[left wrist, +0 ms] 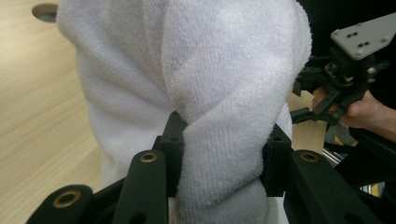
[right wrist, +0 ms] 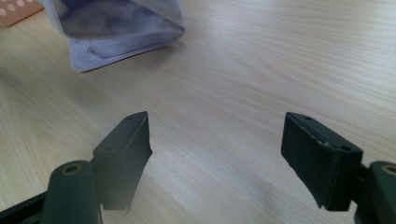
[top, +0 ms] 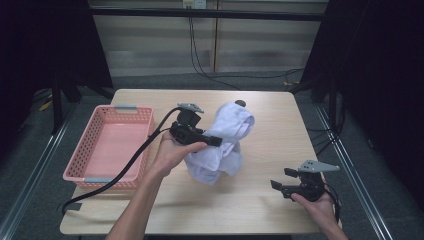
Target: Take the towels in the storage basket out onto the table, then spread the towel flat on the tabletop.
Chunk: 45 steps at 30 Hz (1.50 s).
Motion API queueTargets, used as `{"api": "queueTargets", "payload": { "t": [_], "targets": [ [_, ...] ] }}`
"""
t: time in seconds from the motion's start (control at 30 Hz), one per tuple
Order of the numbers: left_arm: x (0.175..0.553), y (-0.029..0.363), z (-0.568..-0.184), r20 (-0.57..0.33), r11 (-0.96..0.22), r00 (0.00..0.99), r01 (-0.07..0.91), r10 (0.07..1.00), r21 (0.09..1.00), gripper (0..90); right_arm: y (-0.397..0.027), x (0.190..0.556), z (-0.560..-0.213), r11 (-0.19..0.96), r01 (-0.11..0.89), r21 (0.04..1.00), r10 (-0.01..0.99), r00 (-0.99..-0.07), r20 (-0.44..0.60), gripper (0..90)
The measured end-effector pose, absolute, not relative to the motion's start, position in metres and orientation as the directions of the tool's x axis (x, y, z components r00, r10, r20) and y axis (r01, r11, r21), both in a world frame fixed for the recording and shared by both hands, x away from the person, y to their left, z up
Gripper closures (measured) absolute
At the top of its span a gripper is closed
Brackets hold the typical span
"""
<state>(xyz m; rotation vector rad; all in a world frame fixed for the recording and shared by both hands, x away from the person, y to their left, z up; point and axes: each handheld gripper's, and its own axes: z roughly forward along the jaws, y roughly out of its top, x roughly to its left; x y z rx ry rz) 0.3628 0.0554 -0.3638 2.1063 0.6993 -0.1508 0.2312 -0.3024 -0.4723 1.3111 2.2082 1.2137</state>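
The left gripper [top: 216,141] has its fingers [left wrist: 173,140] clamped on a white towel [top: 225,142], pinching a thick twisted bunch of the cloth between them. From the left gripper view the terry cloth bulges out above and below the pinch. The towel sits near the middle of the table [top: 270,120], a little toward the far edge; its upper part is lifted and bunched at the gripper, while the lower folds sag down and rest on the wood. A black cable [top: 131,162] trails from the left gripper across the near left part of the table, passing just beside a pink basket [top: 80,162] that stands along the left edge.

The right gripper [top: 281,179] is held near the right corner of the near edge, well apart from the towel. Its fingers [right wrist: 123,149] stand wide apart with nothing between them, just bare wood beneath. In the right gripper view a hemmed corner of the towel [right wrist: 121,37] lies on the table farther off, with a bit of the pink basket [right wrist: 16,11] beyond it.
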Motion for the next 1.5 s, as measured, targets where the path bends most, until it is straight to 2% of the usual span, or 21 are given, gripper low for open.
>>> {"api": "queueTargets", "payload": {
  "t": [0.1,0.27,0.43,0.47,0.5,0.57,0.63,0.73,0.87,0.93,1.0,1.13,1.17,1.27,1.33,1.37,1.43,1.5],
  "targets": [
    [0.363,0.047,-0.38,-0.345,-0.485,0.836,0.534,0.428,0.692,61.9,-0.302,0.231,-0.473,0.231,0.575,0.785,0.827,-0.541,0.153,23.8],
    [0.362,0.04,-0.403,-0.369,-0.495,0.832,0.546,0.414,0.676,55.9,-0.301,0.232,-0.473,0.233,0.573,0.786,0.826,-0.543,0.15,23.7],
    [0.361,0.041,-0.425,-0.352,-0.514,0.826,0.553,0.44,0.656,34.5,-0.297,0.235,-0.473,0.235,0.571,0.787,0.823,-0.548,0.151,23.7],
    [0.36,0.046,-0.427,-0.377,-0.476,0.821,0.56,0.429,0.678,26.9,-0.295,0.235,-0.473,0.23,0.572,0.787,0.822,-0.547,0.157,23.6],
    [0.36,0.046,-0.427,-0.377,-0.476,0.821,0.56,0.429,0.678,23.0,-0.294,0.235,-0.472,0.23,0.572,0.787,0.821,-0.548,0.158,23.6],
    [0.359,0.054,-0.427,-0.387,-0.437,0.815,0.565,0.432,0.7,19.8,-0.293,0.235,-0.471,0.231,0.568,0.79,0.819,-0.552,0.157,23.6],
    [0.358,0.058,-0.424,-0.348,-0.445,0.805,0.566,0.48,0.694,16.2,-0.29,0.235,-0.468,0.227,0.56,0.797,0.814,-0.558,0.16,23.4],
    [0.351,0.068,-0.417,-0.344,-0.436,0.81,0.556,0.475,0.707,17.5,-0.284,0.236,-0.462,0.23,0.541,0.809,0.801,-0.578,0.159,23.4],
    [0.329,0.083,-0.409,-0.34,-0.394,0.805,0.549,0.485,0.737,24.3,-0.272,0.237,-0.449,0.242,0.504,0.829,0.776,-0.613,0.146,24.3],
    [0.314,0.087,-0.406,-0.287,-0.435,0.819,0.521,0.496,0.734,27.7,-0.263,0.241,-0.443,0.251,0.487,0.836,0.757,-0.637,0.144,27.4],
    [0.3,0.096,-0.407,-0.291,-0.434,0.825,0.516,0.485,0.739,38.9,-0.251,0.247,-0.441,0.265,0.473,0.84,0.731,-0.667,0.145,39.0],
    [0.271,0.115,-0.412,-0.281,-0.431,0.815,0.522,0.507,0.736,46.9,-0.224,0.26,-0.451,0.324,0.508,0.798,0.696,-0.699,0.163,55.4],
    [0.265,0.121,-0.413,-0.284,-0.433,0.815,0.524,0.506,0.733,46.9,-0.224,0.26,-0.451,0.324,0.508,0.798,0.696,-0.699,0.163,55.4],
    [0.252,0.135,-0.423,-0.295,-0.407,0.802,0.536,0.519,0.74,54.4,-0.223,0.256,-0.458,0.359,0.52,0.775,0.682,-0.713,0.163,55.5],
    [0.252,0.14,-0.436,-0.326,-0.395,0.797,0.552,0.508,0.734,56.9,-0.225,0.252,-0.463,0.37,0.527,0.766,0.684,-0.712,0.159,50.1],
    [0.252,0.139,-0.445,-0.31,-0.4,0.793,0.551,0.524,0.733,57.6,-0.226,0.25,-0.466,0.374,0.528,0.762,0.683,-0.713,0.158,47.1],
    [0.26,0.13,-0.453,-0.278,-0.45,0.815,0.527,0.509,0.721,56.2,-0.223,0.251,-0.475,0.393,0.533,0.749,0.691,-0.709,0.142,40.2],
    [0.269,0.123,-0.452,-0.263,-0.434,0.818,0.51,0.512,0.742,49.7,-0.215,0.26,-0.482,0.406,0.531,0.744,0.685,-0.715,0.136,37.9]
  ]
}}
